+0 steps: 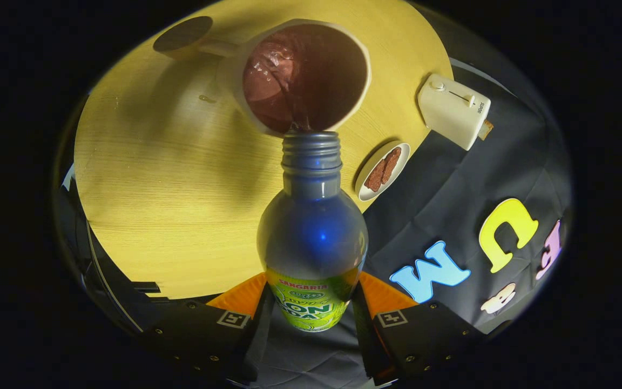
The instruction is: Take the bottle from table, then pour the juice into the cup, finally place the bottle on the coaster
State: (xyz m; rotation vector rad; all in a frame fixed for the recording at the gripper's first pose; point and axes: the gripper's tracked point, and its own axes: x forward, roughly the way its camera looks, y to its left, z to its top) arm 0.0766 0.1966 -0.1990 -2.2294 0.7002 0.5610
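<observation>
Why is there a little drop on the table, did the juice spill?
Maybe. A small wet-looking spot sits on the table beside the cup. The gripper holds the bottle tipped, pouring into the cup.

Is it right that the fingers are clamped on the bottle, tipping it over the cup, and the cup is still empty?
Not quite. In the gripper view the fingers do clamp the bottle, tipped with its mouth at the cup, but the cup is not empty: dark juice already pools inside it.

Warm light floods the desk [143, 178], soft shadows at ten o'clock; a glare spot on the bottle [313, 227]; fisheye bends the edges, focus sharp centrally.
</observation>
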